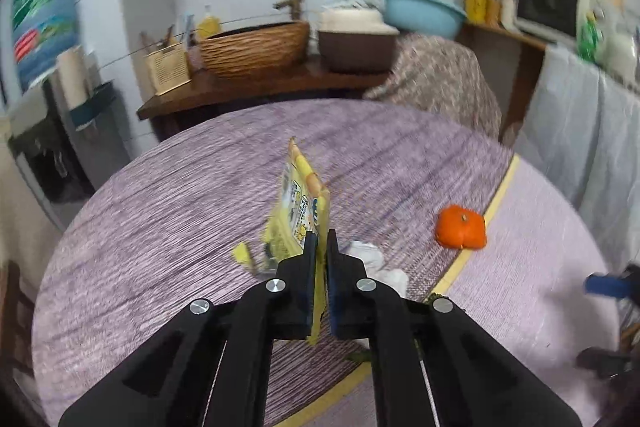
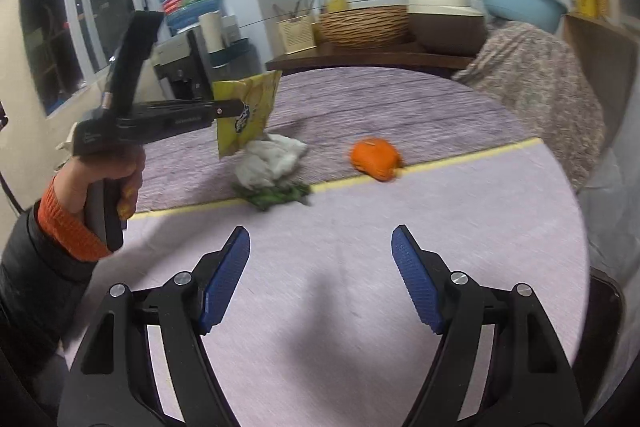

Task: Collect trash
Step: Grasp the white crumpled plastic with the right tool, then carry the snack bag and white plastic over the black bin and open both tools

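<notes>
Two tools: left tool clamps yellow wrapper; right tool wide, empty.

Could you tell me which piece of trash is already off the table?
The yellow snack bag, pinched in the left gripper; the white tissue, orange peel and green scraps lie there.

gripper clamps yellow wrapper.

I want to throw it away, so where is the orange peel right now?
The orange peel lies on the purple table, touching the yellow stripe. In the right wrist view it sits right of the white crumpled tissue, with nothing holding it.
</notes>
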`<action>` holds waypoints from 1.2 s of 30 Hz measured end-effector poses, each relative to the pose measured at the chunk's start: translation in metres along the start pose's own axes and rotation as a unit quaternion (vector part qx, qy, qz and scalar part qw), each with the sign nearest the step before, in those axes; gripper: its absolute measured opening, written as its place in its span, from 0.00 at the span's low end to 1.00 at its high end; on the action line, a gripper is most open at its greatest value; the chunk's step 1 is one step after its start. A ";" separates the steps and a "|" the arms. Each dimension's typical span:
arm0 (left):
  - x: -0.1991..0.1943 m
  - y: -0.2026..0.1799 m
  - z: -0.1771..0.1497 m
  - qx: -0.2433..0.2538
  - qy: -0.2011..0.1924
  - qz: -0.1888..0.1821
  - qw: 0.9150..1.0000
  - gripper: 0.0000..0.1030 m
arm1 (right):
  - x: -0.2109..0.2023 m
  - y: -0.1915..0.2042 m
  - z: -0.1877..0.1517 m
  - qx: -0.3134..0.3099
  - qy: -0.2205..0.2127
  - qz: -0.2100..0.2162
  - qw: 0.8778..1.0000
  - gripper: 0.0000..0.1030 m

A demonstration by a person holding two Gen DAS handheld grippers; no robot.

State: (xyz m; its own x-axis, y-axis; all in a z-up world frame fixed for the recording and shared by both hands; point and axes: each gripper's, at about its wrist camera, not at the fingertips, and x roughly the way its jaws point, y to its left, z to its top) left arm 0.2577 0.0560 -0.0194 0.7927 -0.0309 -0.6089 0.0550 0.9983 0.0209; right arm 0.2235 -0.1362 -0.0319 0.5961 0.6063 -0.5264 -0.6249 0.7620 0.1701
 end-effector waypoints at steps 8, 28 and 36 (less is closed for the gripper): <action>-0.042 0.055 -0.023 -0.105 -0.043 -0.003 0.994 0.04 | 0.077 0.054 0.048 -0.021 0.045 0.026 0.998 0.71; -0.068 0.086 -0.049 -0.151 -0.064 -0.004 0.986 0.04 | 0.161 0.105 0.062 -0.108 0.096 -0.059 0.988 0.25; -0.080 0.078 -0.044 -0.141 -0.078 0.000 0.987 0.04 | 0.139 0.103 0.073 -0.095 0.059 -0.029 0.993 0.11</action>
State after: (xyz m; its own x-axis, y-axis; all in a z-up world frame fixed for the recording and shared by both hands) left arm 0.1721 0.1381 -0.0036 0.8774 -0.0171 -0.4795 -0.0986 0.9716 -0.2151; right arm 0.2787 0.0427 -0.0270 0.5774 0.5229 -0.6271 -0.6816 0.7315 -0.0176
